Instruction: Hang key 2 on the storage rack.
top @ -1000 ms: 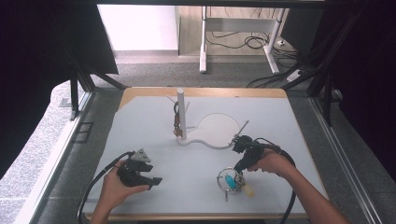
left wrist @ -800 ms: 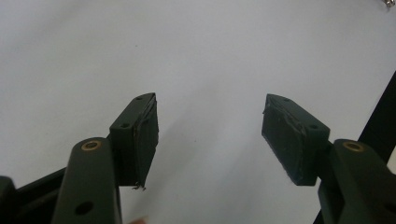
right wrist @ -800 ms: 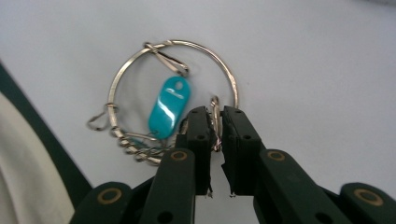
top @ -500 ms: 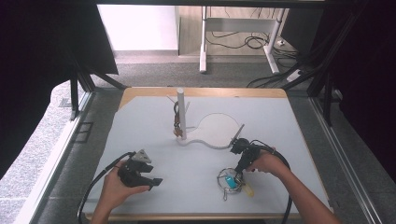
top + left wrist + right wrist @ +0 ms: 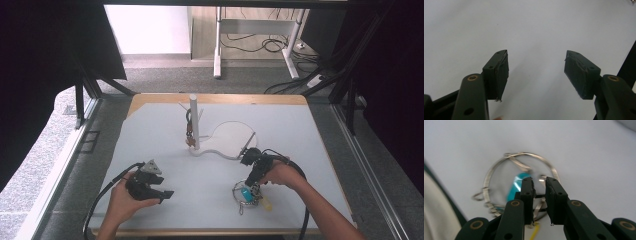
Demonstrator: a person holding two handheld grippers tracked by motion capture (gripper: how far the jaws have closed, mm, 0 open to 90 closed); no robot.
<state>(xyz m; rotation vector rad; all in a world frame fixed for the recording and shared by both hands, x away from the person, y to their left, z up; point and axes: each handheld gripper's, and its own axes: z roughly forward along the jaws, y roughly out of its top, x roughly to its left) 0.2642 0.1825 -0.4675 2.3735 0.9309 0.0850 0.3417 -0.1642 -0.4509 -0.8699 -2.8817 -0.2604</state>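
Note:
A metal key ring [image 5: 246, 194] [image 5: 499, 167] lies on the white table near the front right, with a turquoise tag [image 5: 517, 185] and a yellow tag [image 5: 265, 203] on it. My right gripper [image 5: 249, 184] [image 5: 539, 182] points down right over the ring. Its jaws have just been opening and stand a narrow gap apart, with the pads pressing on nothing that I can see. My left gripper [image 5: 164, 196] [image 5: 536, 60] is held wide open above bare table at the front left, with nothing between its jaws.
A white post [image 5: 193, 117] on a rounded white base [image 5: 231, 140] stands behind the table's middle, and a dark small item [image 5: 189, 131] hangs on the post. A thin rod [image 5: 248, 142] leans at the base's right edge. Black cables trail from both grippers.
My right hand has edged slightly left over the key ring. The left hand has stayed where it was.

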